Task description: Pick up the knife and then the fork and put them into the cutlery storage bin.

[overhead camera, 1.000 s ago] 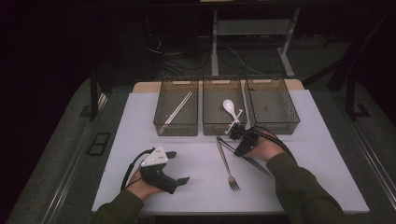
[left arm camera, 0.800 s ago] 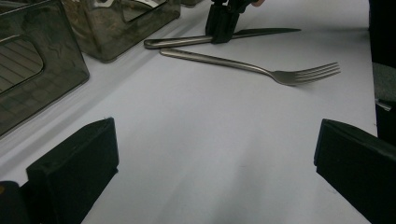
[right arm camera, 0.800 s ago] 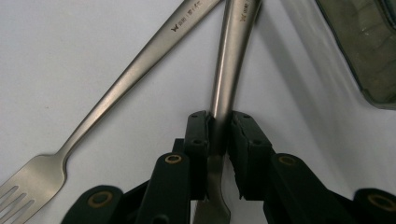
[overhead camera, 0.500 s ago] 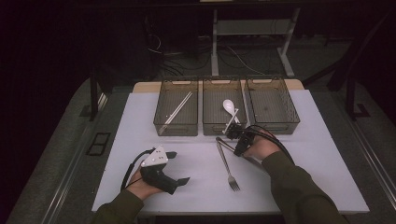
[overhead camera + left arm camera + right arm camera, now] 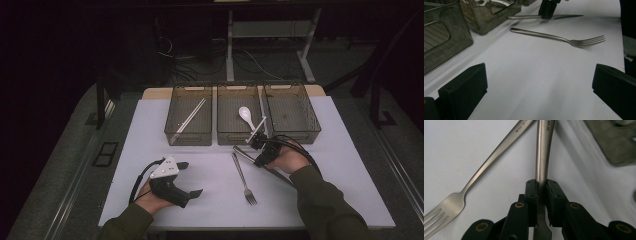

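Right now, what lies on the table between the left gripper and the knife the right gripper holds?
A fork lies between the left gripper and the knife in the right gripper; high view and left gripper view show it.

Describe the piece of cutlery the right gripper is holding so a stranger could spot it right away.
On the white table, just before the middle bin, lie two steel pieces. It is the knife, clamped in the right gripper. The fork beside it lies free, tines toward the person.
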{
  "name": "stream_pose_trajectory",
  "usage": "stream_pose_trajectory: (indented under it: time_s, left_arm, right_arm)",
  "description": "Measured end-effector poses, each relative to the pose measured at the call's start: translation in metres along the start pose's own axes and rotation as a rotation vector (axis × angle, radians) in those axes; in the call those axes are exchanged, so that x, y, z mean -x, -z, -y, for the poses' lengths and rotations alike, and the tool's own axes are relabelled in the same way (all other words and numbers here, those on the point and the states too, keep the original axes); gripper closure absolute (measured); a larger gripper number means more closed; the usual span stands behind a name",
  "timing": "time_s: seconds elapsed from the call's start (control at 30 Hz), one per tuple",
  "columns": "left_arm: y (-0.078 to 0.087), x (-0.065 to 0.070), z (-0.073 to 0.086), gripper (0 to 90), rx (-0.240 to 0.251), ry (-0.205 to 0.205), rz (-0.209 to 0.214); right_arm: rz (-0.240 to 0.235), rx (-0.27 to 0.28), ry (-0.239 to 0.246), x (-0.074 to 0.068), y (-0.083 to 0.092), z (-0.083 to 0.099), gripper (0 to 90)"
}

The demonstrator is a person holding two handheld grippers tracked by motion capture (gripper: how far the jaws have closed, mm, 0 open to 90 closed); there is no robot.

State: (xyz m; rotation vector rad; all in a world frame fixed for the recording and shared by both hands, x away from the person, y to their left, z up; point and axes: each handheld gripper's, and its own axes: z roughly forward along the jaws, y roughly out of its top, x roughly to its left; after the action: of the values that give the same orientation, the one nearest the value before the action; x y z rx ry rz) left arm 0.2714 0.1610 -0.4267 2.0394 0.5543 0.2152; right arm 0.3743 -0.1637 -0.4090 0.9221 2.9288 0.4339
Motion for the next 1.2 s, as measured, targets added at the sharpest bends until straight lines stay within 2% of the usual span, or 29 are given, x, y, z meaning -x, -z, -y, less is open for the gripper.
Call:
stream_pose_trajectory:
  time_s: [0.07,0.27,0.5,0.7,0.9,1.07,1.2]
  left_arm:
    - [0.000,0.000,0.000,0.0,0.002,0.000,-0.001]
    - [0.001,-0.001,0.000,0.0,0.008,0.009,-0.004]
    - [0.001,0.000,0.000,0.0,0.009,0.008,-0.003]
    - [0.001,-0.001,0.000,0.0,0.009,0.011,-0.001]
    - [0.001,-0.002,0.000,0.0,0.011,0.016,-0.001]
    - [0.002,-0.002,0.000,0.0,0.014,0.017,0.000]
    - [0.002,-0.003,0.000,0.0,0.021,0.018,-0.001]
  right_arm:
    - [-0.010,0.034,-0.004,0.002,0.006,0.005,79.9]
    - [0.001,0.139,-0.021,0.007,0.023,0.019,79.9]
    - [0.008,0.238,-0.072,0.012,0.043,0.033,79.9]
    - [0.021,0.326,-0.118,0.025,0.060,0.042,79.9]
    - [0.043,0.393,-0.154,0.043,0.084,0.045,79.9]
    - [0.080,0.417,-0.183,0.060,0.106,0.039,79.9]
    - [0.119,0.436,-0.185,0.074,0.122,0.031,79.8]
